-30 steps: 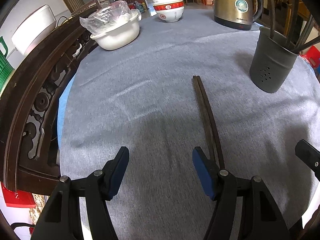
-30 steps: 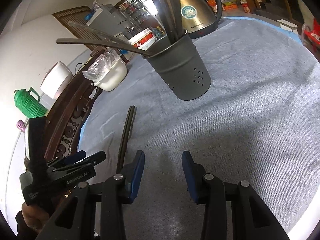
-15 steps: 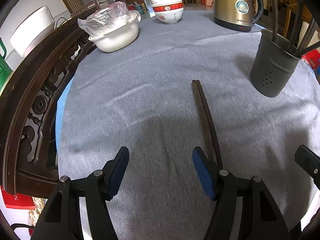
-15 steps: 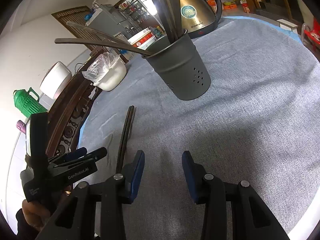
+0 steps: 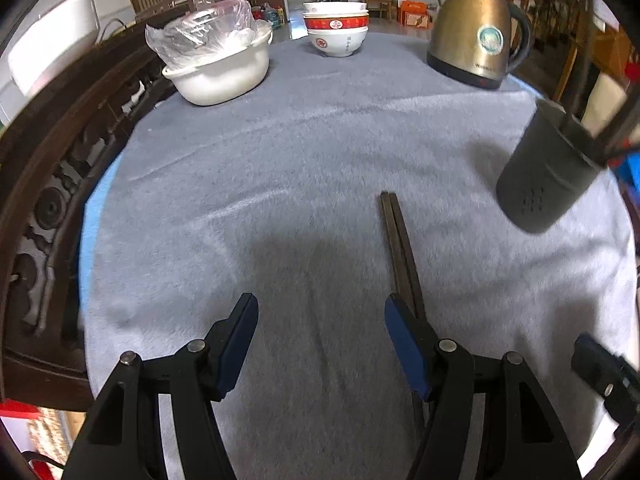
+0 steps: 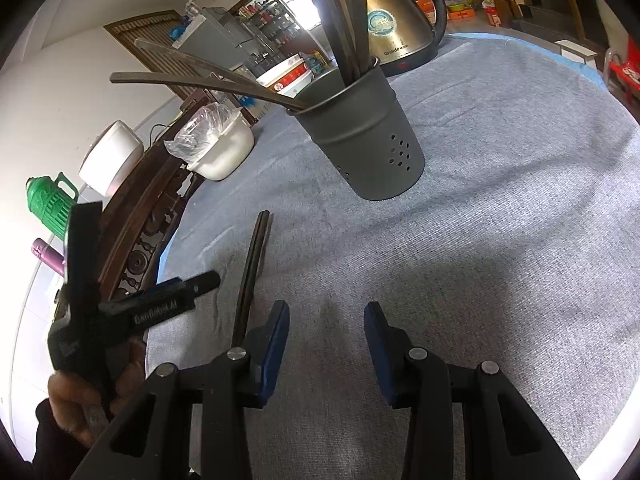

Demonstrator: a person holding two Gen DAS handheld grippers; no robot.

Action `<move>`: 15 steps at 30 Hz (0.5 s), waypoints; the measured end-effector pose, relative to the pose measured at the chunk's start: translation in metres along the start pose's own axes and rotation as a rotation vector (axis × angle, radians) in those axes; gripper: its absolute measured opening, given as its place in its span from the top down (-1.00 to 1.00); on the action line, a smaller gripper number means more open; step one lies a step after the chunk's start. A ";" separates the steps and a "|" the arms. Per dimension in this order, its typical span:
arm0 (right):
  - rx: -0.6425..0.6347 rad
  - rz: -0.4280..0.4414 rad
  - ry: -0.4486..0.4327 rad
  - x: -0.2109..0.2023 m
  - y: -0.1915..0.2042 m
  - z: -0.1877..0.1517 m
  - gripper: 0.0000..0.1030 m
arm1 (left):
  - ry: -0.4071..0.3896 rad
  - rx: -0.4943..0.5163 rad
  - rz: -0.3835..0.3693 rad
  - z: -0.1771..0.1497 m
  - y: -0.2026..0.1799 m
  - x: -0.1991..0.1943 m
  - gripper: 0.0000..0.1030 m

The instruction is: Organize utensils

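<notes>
A pair of dark chopsticks [image 5: 400, 244] lies side by side on the grey tablecloth, also in the right wrist view [image 6: 254, 268]. A dark grey holder [image 5: 544, 184] with several dark utensils stands right of them, close in the right wrist view [image 6: 360, 144]. My left gripper [image 5: 320, 332] is open and empty; the chopsticks' near end runs under its right finger [image 5: 404, 344]. My right gripper [image 6: 326, 344] is open and empty, just right of the chopsticks. The left gripper also shows in the right wrist view [image 6: 160, 304].
A white basin with a plastic bag [image 5: 216, 68], stacked bowls [image 5: 336, 32] and a brass kettle [image 5: 476, 32] stand at the far side. A carved dark wooden chair back [image 5: 48, 184] borders the table's left edge.
The left wrist view has tilted and shifted slightly, so the holder now sits nearer the right edge. Both grippers stay open. The chopsticks have not moved.
</notes>
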State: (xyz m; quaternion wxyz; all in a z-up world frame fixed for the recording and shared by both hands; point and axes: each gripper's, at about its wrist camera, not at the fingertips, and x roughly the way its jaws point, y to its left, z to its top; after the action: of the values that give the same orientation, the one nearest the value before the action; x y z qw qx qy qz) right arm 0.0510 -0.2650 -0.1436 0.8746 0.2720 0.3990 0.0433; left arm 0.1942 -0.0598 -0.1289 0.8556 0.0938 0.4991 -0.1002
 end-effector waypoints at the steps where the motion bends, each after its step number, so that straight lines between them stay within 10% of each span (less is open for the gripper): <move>1: 0.000 -0.001 0.001 0.001 0.000 0.000 0.17 | 0.003 -0.011 -0.011 0.004 0.002 0.003 -0.29; 15: -0.008 -0.005 0.009 0.006 0.003 -0.001 0.17 | 0.044 -0.018 -0.070 0.027 -0.009 0.033 -0.29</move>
State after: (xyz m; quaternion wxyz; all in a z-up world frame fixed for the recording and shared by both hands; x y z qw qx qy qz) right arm 0.0548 -0.2606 -0.1462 0.8740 0.2671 0.4035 0.0439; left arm 0.2309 -0.0777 -0.1453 0.8411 0.0704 0.5219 -0.1236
